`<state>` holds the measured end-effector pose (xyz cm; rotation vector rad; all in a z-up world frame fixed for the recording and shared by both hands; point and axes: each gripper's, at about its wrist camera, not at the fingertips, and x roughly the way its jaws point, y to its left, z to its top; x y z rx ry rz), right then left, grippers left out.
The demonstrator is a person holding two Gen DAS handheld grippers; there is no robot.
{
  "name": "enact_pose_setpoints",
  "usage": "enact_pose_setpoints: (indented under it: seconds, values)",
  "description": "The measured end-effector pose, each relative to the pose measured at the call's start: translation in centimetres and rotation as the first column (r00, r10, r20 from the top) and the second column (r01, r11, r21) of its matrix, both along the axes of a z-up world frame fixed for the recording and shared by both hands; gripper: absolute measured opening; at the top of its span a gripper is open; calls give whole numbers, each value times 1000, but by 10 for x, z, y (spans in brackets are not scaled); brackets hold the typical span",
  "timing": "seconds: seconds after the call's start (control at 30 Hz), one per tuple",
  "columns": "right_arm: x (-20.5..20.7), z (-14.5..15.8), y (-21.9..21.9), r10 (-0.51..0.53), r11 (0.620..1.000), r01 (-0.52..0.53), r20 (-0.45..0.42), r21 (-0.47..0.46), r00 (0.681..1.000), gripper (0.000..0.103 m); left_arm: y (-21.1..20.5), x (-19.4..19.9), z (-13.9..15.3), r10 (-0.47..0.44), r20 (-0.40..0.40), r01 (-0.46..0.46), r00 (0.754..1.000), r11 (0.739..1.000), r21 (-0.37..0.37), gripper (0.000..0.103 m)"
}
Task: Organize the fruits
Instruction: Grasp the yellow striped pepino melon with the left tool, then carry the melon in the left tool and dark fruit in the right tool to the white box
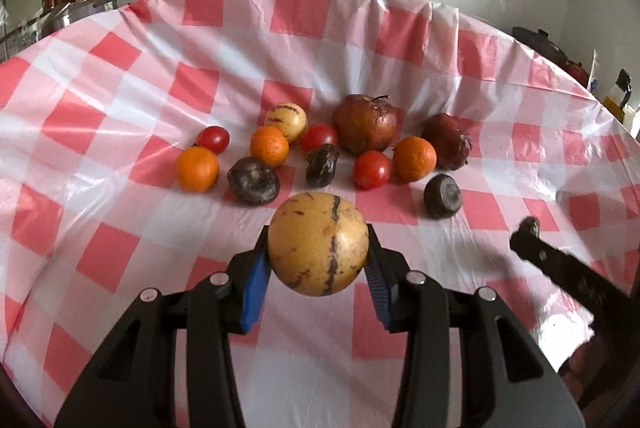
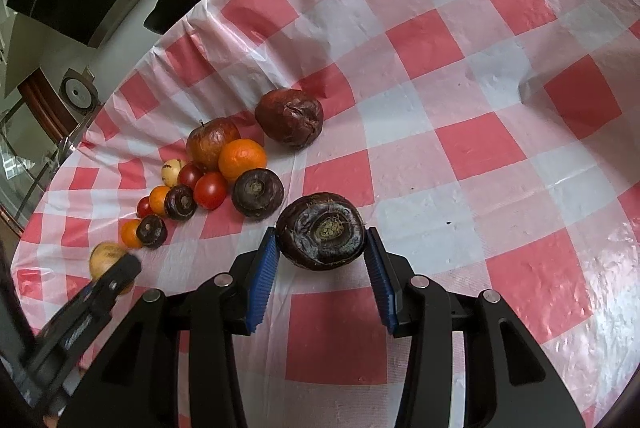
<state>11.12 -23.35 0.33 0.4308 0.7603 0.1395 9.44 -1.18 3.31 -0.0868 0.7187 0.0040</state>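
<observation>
**Two round fruits held aloft: watch for a slip and a scattered row**

Your left tool (image 1: 318, 260) is pinching a yellow pepino melon (image 1: 318, 243) with dark purple stripes, its blue pads (image 1: 256, 284) pressing the sides at 9 and 3 o'clock. The fruit looks lifted clear of the checked cloth (image 1: 120, 100). It is round and smooth, and the pads catch it near the widest part, so I judge any quick tilt could roll it out forward.

Your right tool (image 2: 322, 260) is clamped on a dark water chestnut (image 2: 321, 230), flat face towards the camera. The skin looks wrinkled and uneven; I think the grip may sit on only a few ridges and could twist.

At 12 o'clock from the left tool the other fruits lie close together on the bench: oranges (image 1: 414, 159), cherry tomatoes (image 1: 372, 169), more water chestnuts (image 1: 253, 181), a second pepino melon (image 1: 286, 121) and two shrivelled apples (image 1: 366, 123). A dropped fruit would likely knock these apart.

The right tool shows at 3 o'clock in the left view, so the two are near; crossing paths risks a bump.
</observation>
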Motion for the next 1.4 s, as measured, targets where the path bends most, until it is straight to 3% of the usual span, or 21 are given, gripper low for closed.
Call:
enact_pose_setpoints:
  seconds: [0.33,0.57,0.73,1.03,1.1,1.2,1.3,1.4]
  values:
    - [-42,17,0,-49,998,45,102,43,994,44,44,-61,5,74,15,-72,997,992,-100,44]
    - [-110,29,41,51,999,-49,163,-18,985,43,72,-115,4,121,32,-115,992,984,-135,44]
    - [-145,30,67,132,991,-125,177,-48,975,44,102,-169,-3,157,36,-151,987,981,-120,44]
    - [-183,33,109,260,965,-252,175,-67,950,44,166,-250,5,243,66,-236,968,967,-96,44]
    - [-194,36,126,311,950,-301,174,-80,934,44,184,-273,5,267,65,-260,961,961,-96,44]
    - [-217,44,162,425,904,-408,188,-126,885,44,212,-311,6,316,69,-310,946,947,-81,44]
    - [-244,51,203,561,828,-538,197,-160,804,44,240,-344,6,361,66,-357,930,932,-65,44]
    - [-278,56,249,692,721,-655,211,-225,690,44,265,-373,3,406,53,-405,912,914,-35,44]
